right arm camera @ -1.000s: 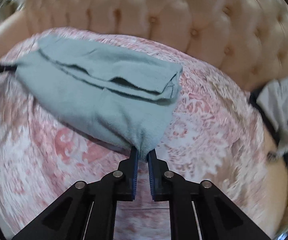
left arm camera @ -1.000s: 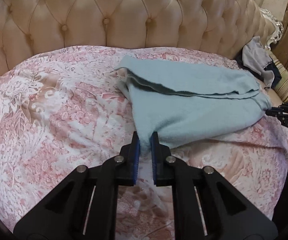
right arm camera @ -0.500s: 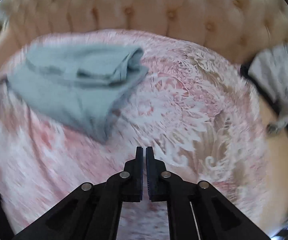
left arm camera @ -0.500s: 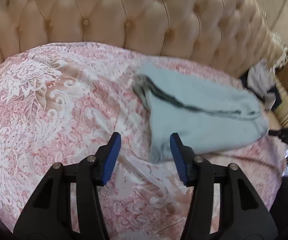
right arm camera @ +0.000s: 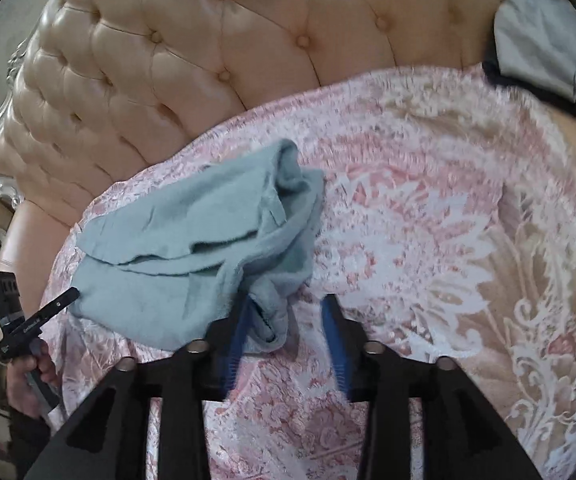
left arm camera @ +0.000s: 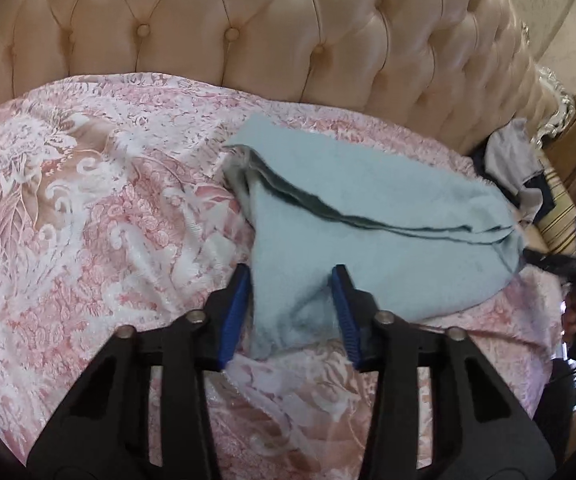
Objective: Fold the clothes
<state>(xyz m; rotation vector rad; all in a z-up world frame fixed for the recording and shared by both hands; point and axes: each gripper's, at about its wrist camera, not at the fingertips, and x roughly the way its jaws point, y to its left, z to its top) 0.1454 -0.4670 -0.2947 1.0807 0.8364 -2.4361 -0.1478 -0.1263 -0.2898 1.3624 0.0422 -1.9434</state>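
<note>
Your left gripper (left arm camera: pixel 291 312) and right gripper (right arm camera: pixel 285 334) both stand spread wide, each straddling a near corner of the fuzzy pale-blue folded cloth (left arm camera: pixel 372 236) lying rumpled on the pink floral brocade bedspread (left arm camera: pixel 87 216).

Hardly any writing showed anywhere. In the right wrist view, the left gripper (right arm camera: pixel 37 318) at the left edge carried a short line of pale lettering along its black arm, and the dark block behind it bore a small mark, yet both were too tiny and blurred to make out. Nothing else in either view carried a word, label, brand or number that could be read.
</note>
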